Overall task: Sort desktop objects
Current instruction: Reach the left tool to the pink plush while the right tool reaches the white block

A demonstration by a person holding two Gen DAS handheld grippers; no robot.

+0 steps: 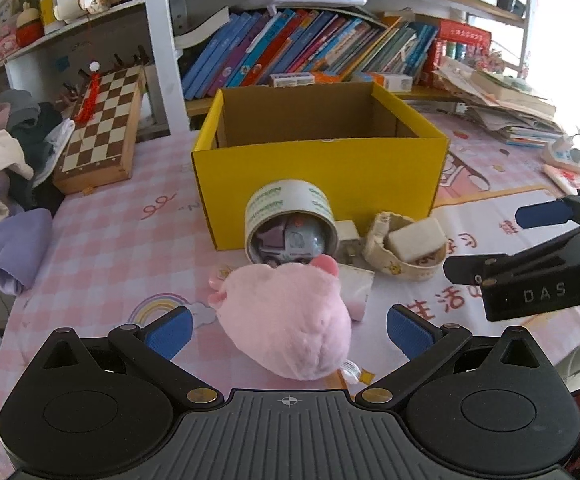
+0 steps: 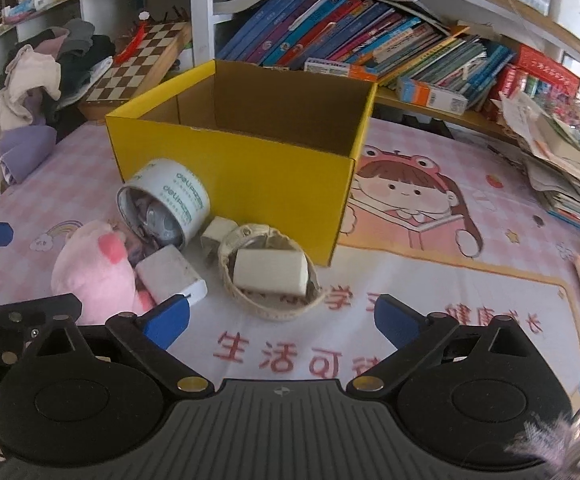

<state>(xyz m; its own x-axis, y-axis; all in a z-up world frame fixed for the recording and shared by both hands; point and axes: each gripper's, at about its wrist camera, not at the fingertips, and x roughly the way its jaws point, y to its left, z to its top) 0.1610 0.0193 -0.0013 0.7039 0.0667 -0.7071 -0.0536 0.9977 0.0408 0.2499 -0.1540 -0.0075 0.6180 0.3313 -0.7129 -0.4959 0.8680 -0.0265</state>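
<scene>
Cluttered bookshelf (image 1: 309,48) behind pink-checked table (image 1: 122,240)

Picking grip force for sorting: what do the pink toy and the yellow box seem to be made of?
Pink toy: soft plush fabric, judging by its fuzzy matte nap and rounded, squashy shape. Yellow box: probably corrugated cardboard, smooth yellow outside, raw brown inside, with thin folded walls.
</scene>
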